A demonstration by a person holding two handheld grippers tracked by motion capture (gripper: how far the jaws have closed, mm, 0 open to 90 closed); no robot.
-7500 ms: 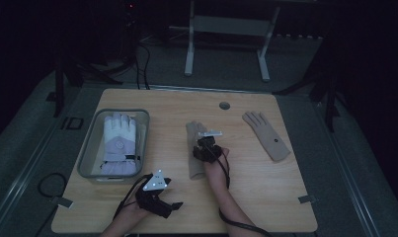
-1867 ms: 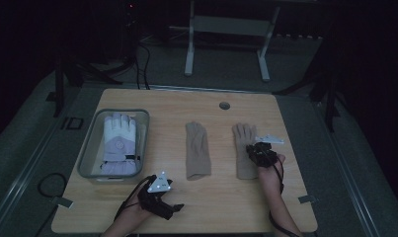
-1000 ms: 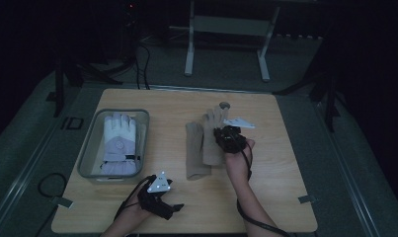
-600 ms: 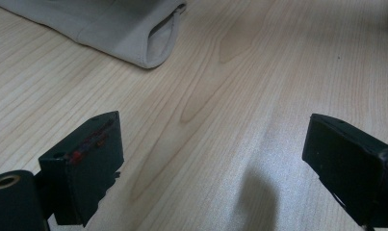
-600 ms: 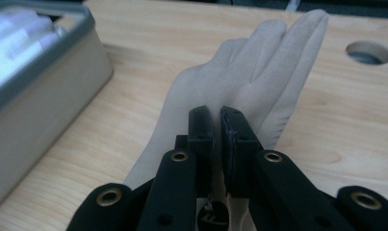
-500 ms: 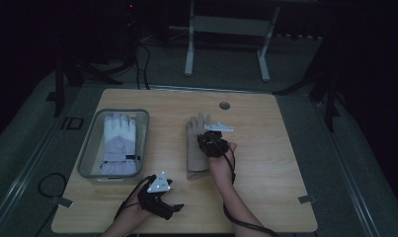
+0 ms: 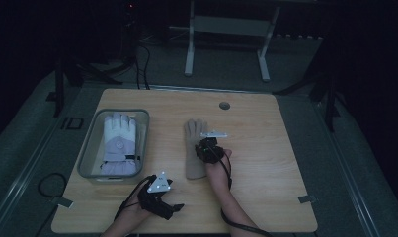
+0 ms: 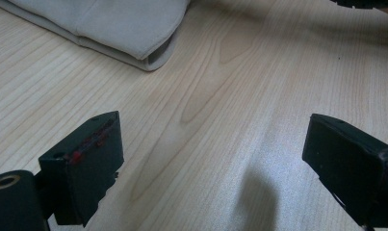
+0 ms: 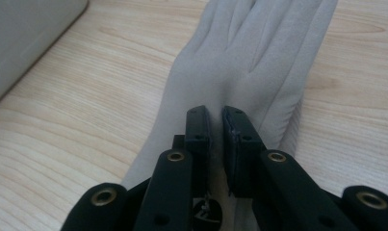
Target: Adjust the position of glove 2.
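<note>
The beige glove (image 7: 194, 148) lies flat on the wooden tabletop (image 7: 270, 148), fingers pointing toward the far edge, just to the right of the clear plastic bin (image 7: 88, 158). A second beige glove seems to lie stacked on it; the layers cannot be told apart from above.

The right tool (image 7: 205, 146) sits on the beige glove's right side, about midway along its length. In the right gripper view the right tool (image 9: 215, 122) has its two black jaws drawn narrow, almost together, with a ridge of the glove's (image 9: 249, 62) fabric rising into the slim gap between them. The jaws have just opened a touch, and the pads remain against the pinched cloth. The grey bin wall (image 9: 28, 38) shows at the upper left of that view, near the glove.

The left tool (image 7: 159, 200) rests near the tabletop's front edge, in front of the beige glove's cuff and to the right of the bin's near corner. In the left gripper view the left tool (image 8: 211, 149) stands wide, nothing between its jaws but bare wood, and the glove's open cuff (image 8: 148, 50) lies ahead of it, apart from the jaws.

Inside the bin lies a white and lilac winter glove (image 7: 118, 143), fingers toward the far edge.
</note>
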